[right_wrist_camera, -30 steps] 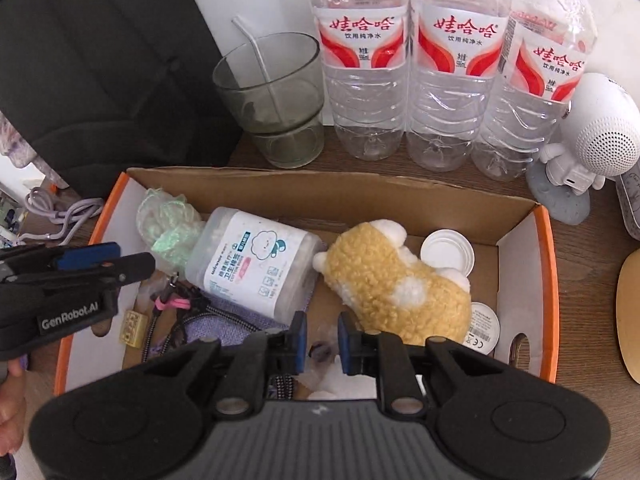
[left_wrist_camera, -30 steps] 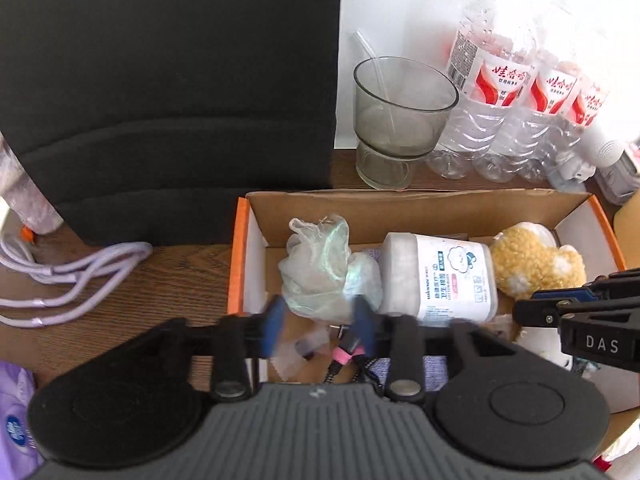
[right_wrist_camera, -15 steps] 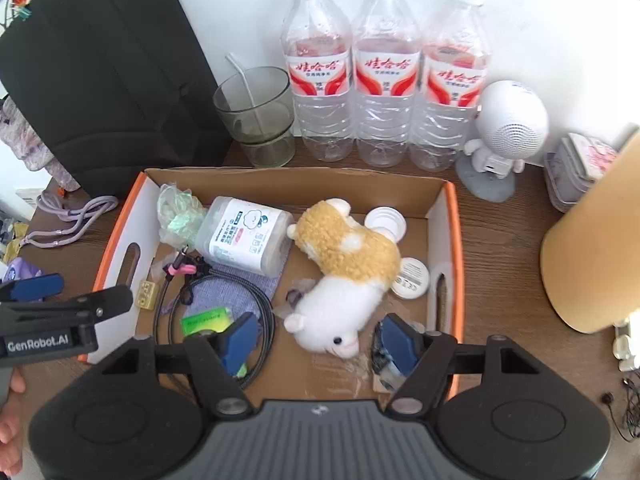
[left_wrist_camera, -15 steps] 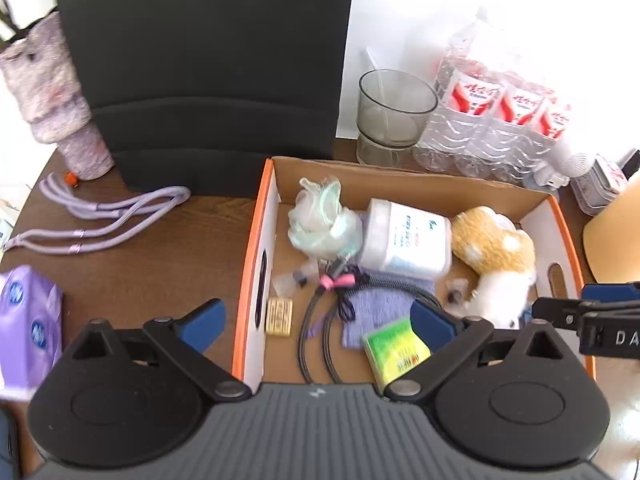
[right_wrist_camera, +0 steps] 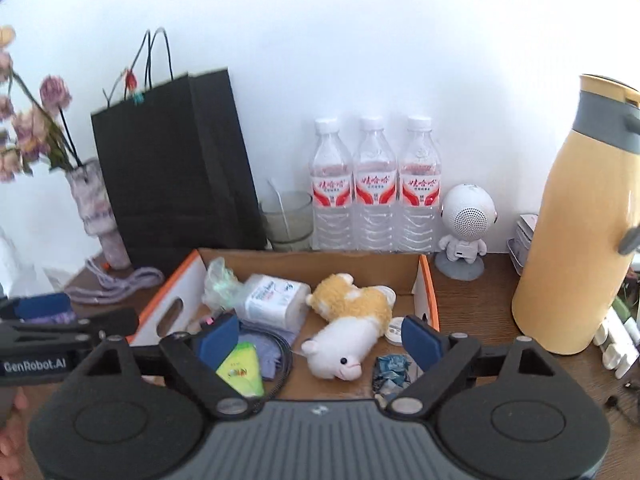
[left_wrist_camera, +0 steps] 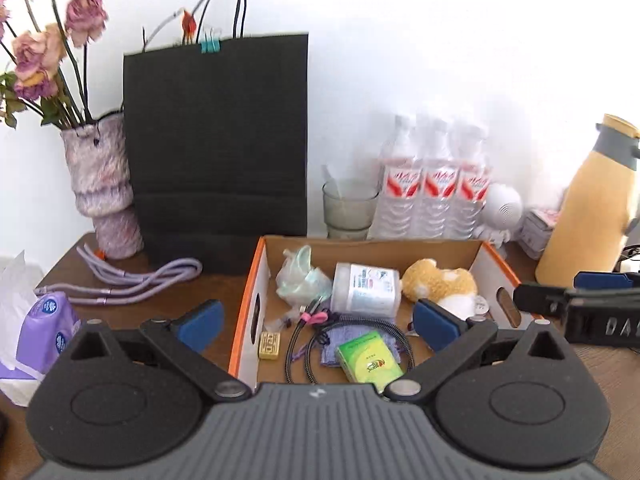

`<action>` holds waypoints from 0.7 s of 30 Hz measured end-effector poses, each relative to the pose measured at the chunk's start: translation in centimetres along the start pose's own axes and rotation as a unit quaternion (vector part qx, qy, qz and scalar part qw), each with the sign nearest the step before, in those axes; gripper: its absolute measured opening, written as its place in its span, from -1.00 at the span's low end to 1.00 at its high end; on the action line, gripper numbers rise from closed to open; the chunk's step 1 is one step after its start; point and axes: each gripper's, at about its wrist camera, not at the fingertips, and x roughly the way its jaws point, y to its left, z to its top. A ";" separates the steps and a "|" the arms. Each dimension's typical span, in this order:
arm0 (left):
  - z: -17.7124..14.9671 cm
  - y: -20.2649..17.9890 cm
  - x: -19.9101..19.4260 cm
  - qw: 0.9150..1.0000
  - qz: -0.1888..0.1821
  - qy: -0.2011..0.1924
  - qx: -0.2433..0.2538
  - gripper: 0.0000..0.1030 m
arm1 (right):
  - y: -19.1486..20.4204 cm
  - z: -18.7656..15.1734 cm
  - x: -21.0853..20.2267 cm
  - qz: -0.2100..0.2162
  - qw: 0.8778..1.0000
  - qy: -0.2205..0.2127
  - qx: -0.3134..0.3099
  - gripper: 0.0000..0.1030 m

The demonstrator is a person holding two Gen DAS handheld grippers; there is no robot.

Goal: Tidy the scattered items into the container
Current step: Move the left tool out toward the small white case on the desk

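Observation:
An orange-edged cardboard box stands on the wooden table. In it lie a plush toy, a white wipes tub, a crumpled plastic bag, a black cable, a green packet, a purple cloth and a crumpled blue wrapper. My left gripper is open and empty, held above the box's near left side. My right gripper is open and empty above the box's near edge.
A black paper bag, a vase of dried flowers, a glass, three water bottles, a white robot speaker and a yellow flask stand behind and beside the box. A purple cord and tissue pack lie left.
Both grippers went from nearly shut down inside the box to wide open, and pulled back and up, so the whole box and back wall now show.

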 end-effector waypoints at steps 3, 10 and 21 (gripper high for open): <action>-1.7 0.1 -0.5 1.000 0.008 -0.015 -0.003 1.00 | 0.2 -2.3 -1.2 -0.001 0.999 -0.051 -0.001 0.72; -4.9 0.7 -3.3 0.999 0.016 -0.044 0.010 1.00 | 2.2 -7.3 -3.9 -0.025 0.989 -0.141 -0.048 0.72; -17.9 3.6 -11.2 1.000 -0.009 0.022 0.003 1.00 | 3.9 -18.3 -12.9 -0.006 0.996 -0.092 -0.008 0.85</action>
